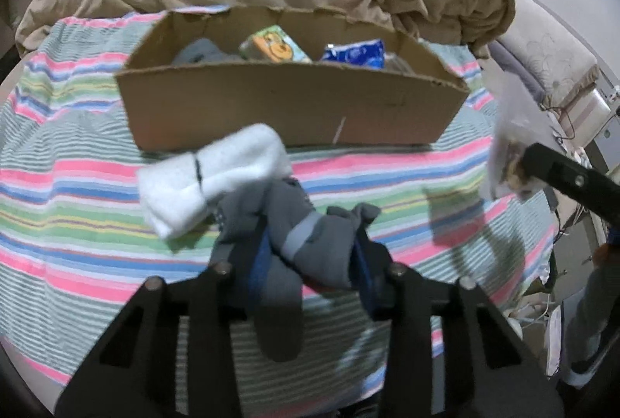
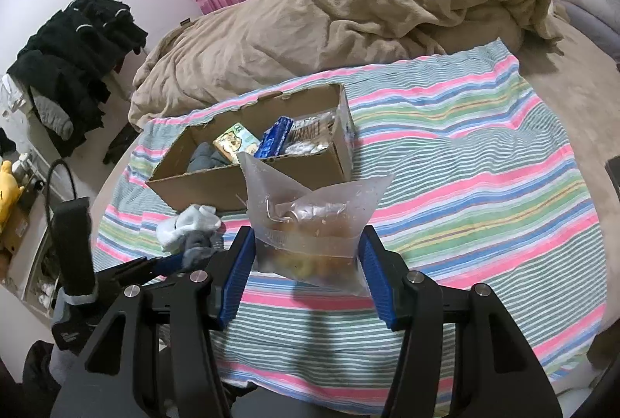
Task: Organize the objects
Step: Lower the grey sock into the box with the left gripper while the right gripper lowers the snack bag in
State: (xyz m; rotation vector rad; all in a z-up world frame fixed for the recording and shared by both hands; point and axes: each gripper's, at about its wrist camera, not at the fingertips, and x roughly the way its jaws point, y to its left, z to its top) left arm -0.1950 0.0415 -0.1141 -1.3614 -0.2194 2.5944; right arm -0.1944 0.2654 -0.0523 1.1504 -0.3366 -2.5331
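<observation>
My left gripper (image 1: 306, 255) has its jaws closed on a bundle of grey socks (image 1: 294, 243), pinched at the middle so the loose ends hang free and nothing drags on the striped blanket (image 1: 77, 154) below. A white sock roll (image 1: 209, 178) rides against the far side of the bundle, though I cannot tell whether it is caught in the grip or only lying touching it. My right gripper (image 2: 306, 255) holds a clear plastic bag (image 2: 310, 220) with brownish food in it, the jaws set narrow across the sealed lower band; I judge that keeps the contents from spilling while the bag is carried upright. Both loads hang just in front of the near wall of the cardboard box (image 2: 248, 181), which sits toward the far left corner of the blanket, close to the heaped tan duvet (image 2: 348, 11). Inside it already lie a grey cloth, a green cartoon packet (image 1: 275, 46) and a blue packet (image 1: 354, 54), side by side, so these two things seem meant to join them.
</observation>
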